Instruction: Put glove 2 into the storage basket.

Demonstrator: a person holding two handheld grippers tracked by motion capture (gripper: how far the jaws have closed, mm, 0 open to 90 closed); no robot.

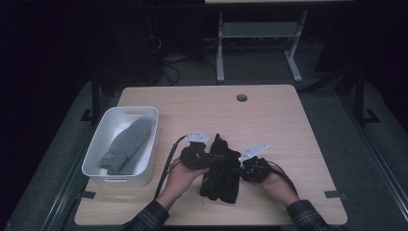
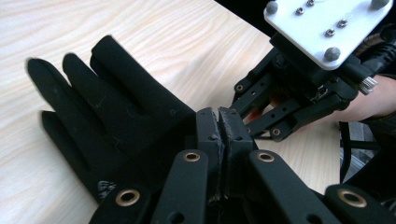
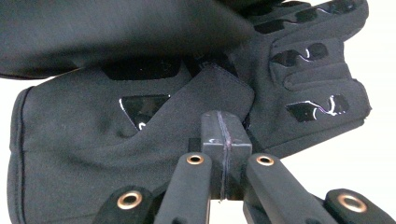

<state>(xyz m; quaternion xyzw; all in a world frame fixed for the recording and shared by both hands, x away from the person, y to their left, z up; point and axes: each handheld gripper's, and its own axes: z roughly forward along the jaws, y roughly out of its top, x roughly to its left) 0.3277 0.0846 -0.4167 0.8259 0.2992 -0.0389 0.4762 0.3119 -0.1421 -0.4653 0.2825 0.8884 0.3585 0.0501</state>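
- I have both grippers on the black gloves [image 1: 220, 168], which lie in a dark heap on the table [image 1: 269, 120] near its front edge, between my two hands.
- Left gripper [image 1: 195, 156]: in the left gripper view its jaws stand pressed together at the edge of a black glove [image 2: 107, 107]. I judge a fold of fabric is pinched there, but the pads look flush, so I cannot be sure.
- Right gripper [image 1: 252, 166]: in the right gripper view its jaws are together too, with glove cloth [image 3: 116, 140] lying right at and over the tips. Again a thin pinch is likely, not proven.
- The right gripper view gives two layers of black glove, one over the other, with glossy grip patches on the palm side. I read this as the pair being stacked or matched up.
- Done, as things lie: a grey mitten pair [image 1: 126, 144] already rests flat inside the white bin [image 1: 96, 144] at the left of the table.
- Not done: the black gloves sit outside the bin, well to its right.
- Left to do, by my judgement: finish aligning the black pair, lift it, carry it left and set it in the bin beside or on the grey ones.
- Risk noted: an edge-only grip may slip when lifted.
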